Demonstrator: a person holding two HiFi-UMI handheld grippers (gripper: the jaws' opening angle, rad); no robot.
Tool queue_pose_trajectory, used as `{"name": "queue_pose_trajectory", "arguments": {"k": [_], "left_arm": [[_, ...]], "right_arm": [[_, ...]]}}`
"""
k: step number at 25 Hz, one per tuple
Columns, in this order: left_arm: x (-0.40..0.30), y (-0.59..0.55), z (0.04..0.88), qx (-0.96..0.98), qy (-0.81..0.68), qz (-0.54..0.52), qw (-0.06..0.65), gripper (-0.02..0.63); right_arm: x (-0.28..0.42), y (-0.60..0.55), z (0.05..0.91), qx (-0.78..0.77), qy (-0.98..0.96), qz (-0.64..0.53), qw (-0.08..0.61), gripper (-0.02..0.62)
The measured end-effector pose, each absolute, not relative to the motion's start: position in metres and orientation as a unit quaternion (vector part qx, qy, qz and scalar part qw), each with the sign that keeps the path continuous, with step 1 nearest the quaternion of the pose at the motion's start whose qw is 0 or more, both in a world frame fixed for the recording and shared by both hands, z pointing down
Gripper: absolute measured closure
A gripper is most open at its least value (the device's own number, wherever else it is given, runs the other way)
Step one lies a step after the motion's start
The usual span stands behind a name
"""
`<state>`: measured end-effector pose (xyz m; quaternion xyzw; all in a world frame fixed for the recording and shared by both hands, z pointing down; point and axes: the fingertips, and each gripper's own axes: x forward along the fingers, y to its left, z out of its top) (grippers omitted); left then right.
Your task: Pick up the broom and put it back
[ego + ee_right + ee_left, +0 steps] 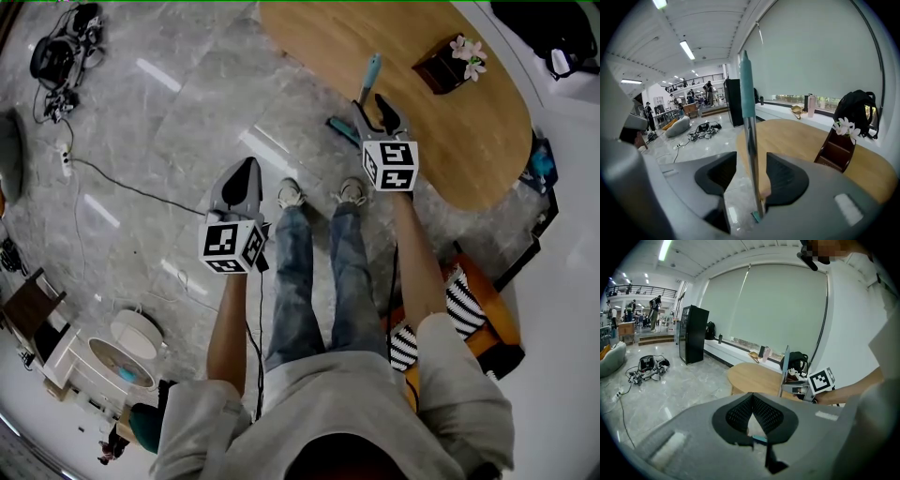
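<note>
left claw [753,397] pinched together on nothing, right claw [751,159] spread wide, silver metal broom with teal grip [746,84] standing upright in its gap, nearer the right-hand side, oval wooden counter [801,140] just beyond, dark brown box of white flowers [834,146] further back right

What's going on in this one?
A person stands beside a wooden table with a hand-held gripper in each hand. The right hand-held gripper has its jaws open on either side of the broom, whose handle stands upright by the table's edge; the pads are not clamped on it. The left hand-held gripper is shut and empty, held out over the floor.
</note>
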<state>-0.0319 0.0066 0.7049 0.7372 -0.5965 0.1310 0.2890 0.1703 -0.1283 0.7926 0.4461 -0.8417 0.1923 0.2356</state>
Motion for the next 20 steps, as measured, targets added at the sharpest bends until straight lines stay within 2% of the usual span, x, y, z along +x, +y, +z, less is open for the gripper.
{"name": "queue_pose_trajectory", "arguments": {"k": [4,10,20], "left_arm": [[-0.038,0.006,0.706,0.738,-0.596,0.135,0.288,0.604],[-0.045,0.006,0.709,0.734,-0.598,0.138,0.290,0.604],[-0.042,0.002,0.705,0.735,-0.599,0.133,0.289,0.604]], "right_arm": [[0.166,-0.139,0.807,0.444,-0.838,0.197,0.249,0.415],[0.161,-0.141,0.812,0.439,-0.838,0.194,0.261,0.508],[0.168,-0.120,0.801,0.431,-0.844,0.168,0.273,0.518]]}}
